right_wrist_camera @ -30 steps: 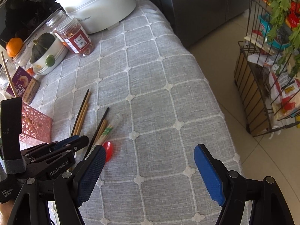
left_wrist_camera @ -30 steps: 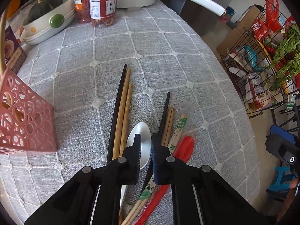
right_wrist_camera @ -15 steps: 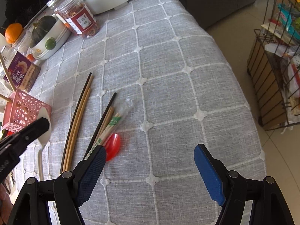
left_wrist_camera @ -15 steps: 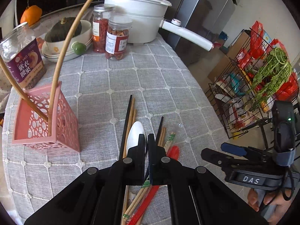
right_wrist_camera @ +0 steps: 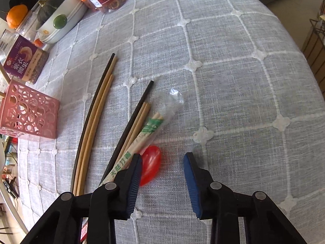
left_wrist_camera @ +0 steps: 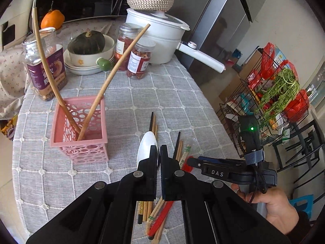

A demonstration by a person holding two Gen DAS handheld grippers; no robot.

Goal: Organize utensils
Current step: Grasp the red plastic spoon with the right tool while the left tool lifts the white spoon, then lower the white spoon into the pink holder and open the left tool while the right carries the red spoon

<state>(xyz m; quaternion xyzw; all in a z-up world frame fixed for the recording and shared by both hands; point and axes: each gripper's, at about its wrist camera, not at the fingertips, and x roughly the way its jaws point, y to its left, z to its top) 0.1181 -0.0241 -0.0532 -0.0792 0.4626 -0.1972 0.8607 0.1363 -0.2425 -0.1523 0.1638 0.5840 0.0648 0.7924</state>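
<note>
Pinching a white spoon [left_wrist_camera: 146,146], the left gripper [left_wrist_camera: 158,152] has its jaws pressed together on the spoon's neck, the bowl sticking out past the fingertips and clear of the cloth. The spoon's handle is hidden behind the gripper body. To its left stands a pink basket [left_wrist_camera: 80,142] on the grey tablecloth [left_wrist_camera: 50,183], with two long wooden sticks [left_wrist_camera: 113,69] leaning out of it. Under the gripper lie loose chopsticks [left_wrist_camera: 151,209] and a red spoon [left_wrist_camera: 160,217]; their middle stretches are covered by the black jaws.

The right gripper [right_wrist_camera: 162,168] points down at the cloth with its blue-padded jaws partly spread and closing. The bowl of the red spoon [right_wrist_camera: 151,165] lies between them, just beside the left pad, whose edge covers part of it; whether the pad touches it I cannot tell. The right pad stands apart from it over bare cloth. The spoon's handle runs out of sight under the gripper. Left of the spoon lie a wrapped pair of chopsticks [right_wrist_camera: 142,138], then a black and two wooden ones [right_wrist_camera: 134,126], then a further black and two wooden ones [right_wrist_camera: 93,122]; all their near ends are cut off by the gripper. The basket [right_wrist_camera: 28,111] sits at the far left edge, partly out of frame.

A hand [left_wrist_camera: 272,209] holds the right gripper's grip at the lower right of the left view.
</note>
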